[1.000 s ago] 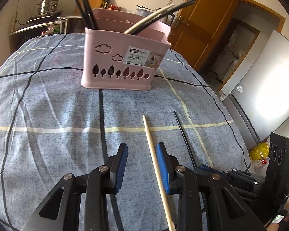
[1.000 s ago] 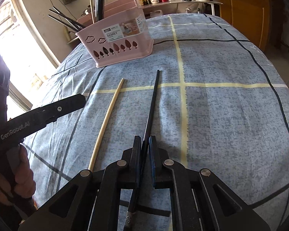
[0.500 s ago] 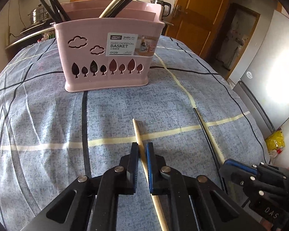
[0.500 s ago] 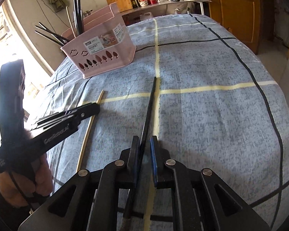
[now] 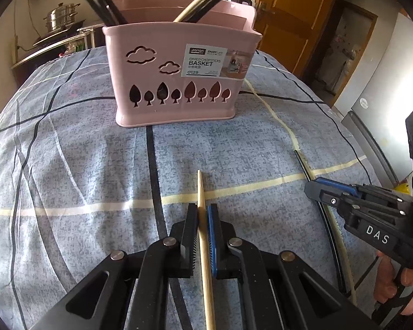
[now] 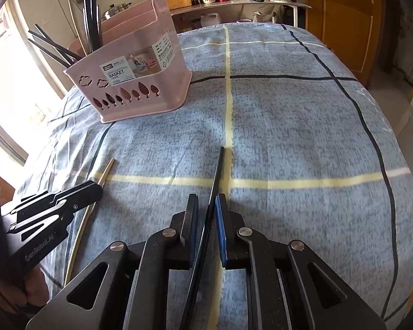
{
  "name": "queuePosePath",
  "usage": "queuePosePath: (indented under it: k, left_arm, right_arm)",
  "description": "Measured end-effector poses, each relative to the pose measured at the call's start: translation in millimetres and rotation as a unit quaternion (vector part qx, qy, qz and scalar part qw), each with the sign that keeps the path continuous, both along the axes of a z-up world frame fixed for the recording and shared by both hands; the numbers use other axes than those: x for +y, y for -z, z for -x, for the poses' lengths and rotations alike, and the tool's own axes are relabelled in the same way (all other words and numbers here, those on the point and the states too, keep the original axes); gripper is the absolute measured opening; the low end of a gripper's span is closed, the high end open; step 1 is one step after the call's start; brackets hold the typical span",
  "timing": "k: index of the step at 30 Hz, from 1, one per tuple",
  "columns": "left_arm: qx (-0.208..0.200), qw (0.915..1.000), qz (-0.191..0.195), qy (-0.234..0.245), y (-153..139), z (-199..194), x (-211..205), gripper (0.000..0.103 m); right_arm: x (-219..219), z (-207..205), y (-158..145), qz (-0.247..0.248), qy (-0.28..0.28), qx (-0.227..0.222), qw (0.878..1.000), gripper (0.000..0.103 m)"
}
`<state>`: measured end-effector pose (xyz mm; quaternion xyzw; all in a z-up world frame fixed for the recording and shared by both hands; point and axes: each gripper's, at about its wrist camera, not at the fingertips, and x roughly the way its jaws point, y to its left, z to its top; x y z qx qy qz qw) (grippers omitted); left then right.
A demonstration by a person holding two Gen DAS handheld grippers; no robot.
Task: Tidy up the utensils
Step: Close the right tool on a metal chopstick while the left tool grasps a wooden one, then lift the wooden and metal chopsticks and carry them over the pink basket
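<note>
Now left tongs (image 5: 202, 214) clenched on wooden chopstick (image 5: 203, 220); right tongs (image 6: 208, 206) grasping black chopstick (image 6: 216, 176); basket (image 5: 176, 82) ahead.

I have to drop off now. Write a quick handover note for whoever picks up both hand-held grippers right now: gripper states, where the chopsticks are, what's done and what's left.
Left hand-held gripper: shut on the wooden chopstick, tip pointing toward the pink basket.
Right hand-held gripper: jaws close around the black chopstick, with a small gap showing on its left; treat that grip as loose.
Both chopsticks sit low over the blue checked cloth; whether they are lifted clear is hard to tell.
Done: several chopsticks already stand in the basket.
Left: lift both, carry them to the basket, drop them in; probably match colours, though compartments are unclear.
</note>
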<state>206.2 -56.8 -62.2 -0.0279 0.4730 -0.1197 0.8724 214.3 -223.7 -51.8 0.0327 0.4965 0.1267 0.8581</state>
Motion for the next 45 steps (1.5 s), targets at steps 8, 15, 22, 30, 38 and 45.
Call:
queuePosePath:
  k: [8,15,22,30,38,45]
  left_arm:
    - [0.011,0.9988,-0.033,0.034,-1,-20,-10,0.006]
    - [0.013,0.9984,-0.036,0.040,-6,-26,-16,0.005]
    - [-0.043,0.9984,-0.010,0.036,-56,-20,-3,0.005]
    - [-0.102,0.9942,0.022,0.028,-121,-11,15,0.005]
    - [-0.145,0.9887,0.031,0.021,-165,-2,24,0.005]
    - [-0.147,0.9884,0.033,0.015,-168,5,30,0.005]
  right_arm:
    - [5,-18,1,0.003,0.004,0.016,1.000,0.013]
    - [4,-19,-1,-0.006,0.004,0.018,1.000,0.006]
    - [2,-9,-32,-0.035,-0.003,-0.018,0.999,0.005]
    - [1,-3,-91,-0.057,-0.008,-0.082,0.995,0.005]
    - [-4,3,-140,-0.064,-0.006,-0.144,0.987,0.005]
    - [-6,14,-162,-0.068,-0.003,-0.179,0.981,0.005]
